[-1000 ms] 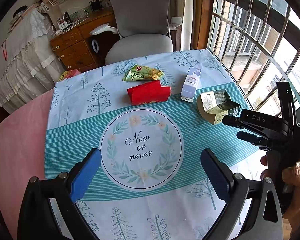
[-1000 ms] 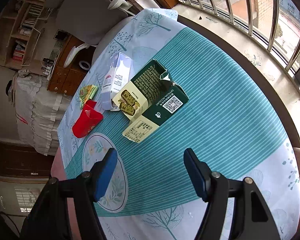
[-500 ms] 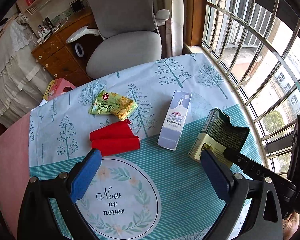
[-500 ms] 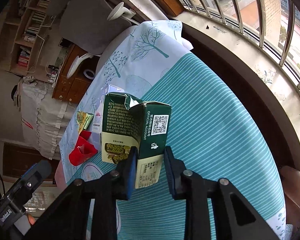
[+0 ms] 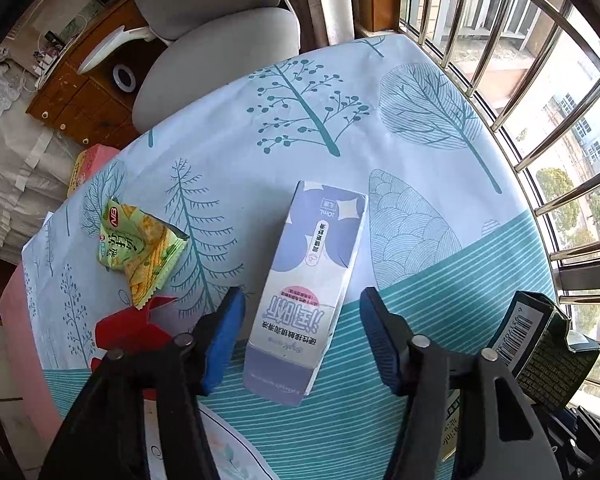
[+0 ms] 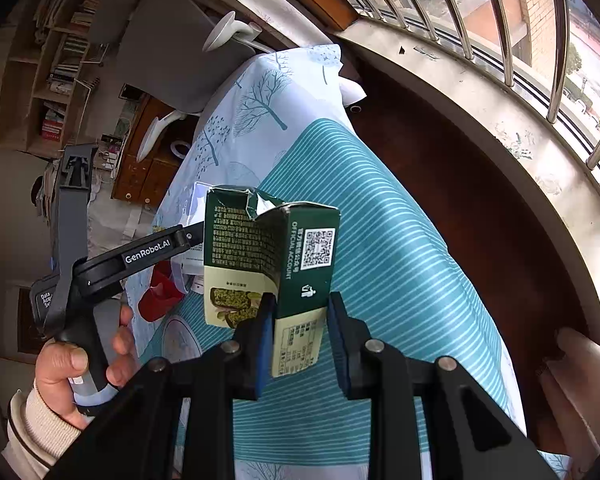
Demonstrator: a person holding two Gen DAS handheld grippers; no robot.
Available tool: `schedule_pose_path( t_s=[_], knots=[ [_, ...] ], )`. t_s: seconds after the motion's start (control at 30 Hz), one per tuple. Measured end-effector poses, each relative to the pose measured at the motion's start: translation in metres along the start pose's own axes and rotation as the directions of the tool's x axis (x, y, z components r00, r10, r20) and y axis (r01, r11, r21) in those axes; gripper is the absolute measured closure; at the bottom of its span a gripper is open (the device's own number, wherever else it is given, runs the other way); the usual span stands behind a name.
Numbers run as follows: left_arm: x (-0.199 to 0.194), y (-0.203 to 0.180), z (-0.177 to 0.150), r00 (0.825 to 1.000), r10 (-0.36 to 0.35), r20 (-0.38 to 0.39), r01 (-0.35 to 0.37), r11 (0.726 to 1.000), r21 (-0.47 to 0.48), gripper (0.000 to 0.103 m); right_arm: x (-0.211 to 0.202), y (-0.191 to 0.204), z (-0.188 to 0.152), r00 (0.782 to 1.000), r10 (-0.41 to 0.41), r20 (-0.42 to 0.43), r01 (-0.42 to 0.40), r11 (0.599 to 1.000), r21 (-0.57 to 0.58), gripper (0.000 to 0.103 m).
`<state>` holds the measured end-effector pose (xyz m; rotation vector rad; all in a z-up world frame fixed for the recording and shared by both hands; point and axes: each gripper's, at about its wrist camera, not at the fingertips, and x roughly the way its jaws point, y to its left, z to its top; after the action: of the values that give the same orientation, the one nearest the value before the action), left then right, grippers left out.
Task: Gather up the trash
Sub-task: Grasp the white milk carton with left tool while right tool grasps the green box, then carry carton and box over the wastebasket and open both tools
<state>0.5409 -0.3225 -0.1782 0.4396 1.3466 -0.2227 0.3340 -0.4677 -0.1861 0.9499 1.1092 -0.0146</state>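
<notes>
Two tools work at once: the right tool (image 6: 300, 336) clamps the torn green box (image 6: 276, 256) by its lower end, lifted off the counter (image 6: 400, 264); the left tool (image 5: 302, 334), steeply down, has just been narrowing astride the pale carton (image 5: 304, 300), pads not yet touching

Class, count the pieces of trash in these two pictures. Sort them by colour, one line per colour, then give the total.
Green box, held in the right gripper: 1
Lilac-and-white box, between the left gripper's fingers: 1
Red box: 1
Light-green snack wrapper: 1
Total: 4
</notes>
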Motion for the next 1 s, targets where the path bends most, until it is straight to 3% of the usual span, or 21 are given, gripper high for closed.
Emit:
schedule_pose_path(
  t_s=[0.03, 0.23, 0.5, 0.73, 1.0],
  knots=[
    [0.002, -0.003, -0.003, 1.000, -0.003, -0.005, 0.003, 1.000, 0.007, 0.070, 0.000, 0.000, -0.001, 1.000, 0.000, -0.002, 0.000, 1.000, -0.005, 0.077],
    [-0.034, -0.012, -0.032, 0.997, -0.039, 0.065, 0.037, 0.999, 0.023, 0.072, -0.008, 0.003, -0.013, 1.000, -0.004, -0.005, 0.004, 1.000, -0.020, 0.078],
    [-0.112, 0.005, -0.113, 0.987, -0.083, 0.141, 0.078, 0.996, 0.044, 0.072, -0.023, 0.004, -0.055, 0.999, -0.003, -0.034, 0.003, 1.000, -0.008, 0.078],
    [-0.175, 0.041, -0.235, 0.968, -0.159, 0.196, 0.158, 0.987, 0.019, 0.072, -0.046, 0.014, -0.124, 0.999, 0.002, -0.052, -0.003, 1.000, -0.022, 0.078],
    [-0.226, 0.103, -0.402, 0.941, -0.203, 0.272, 0.213, 0.977, -0.010, 0.071, -0.087, 0.033, -0.248, 1.000, 0.022, -0.017, -0.022, 1.000, -0.002, 0.078]
  ],
)
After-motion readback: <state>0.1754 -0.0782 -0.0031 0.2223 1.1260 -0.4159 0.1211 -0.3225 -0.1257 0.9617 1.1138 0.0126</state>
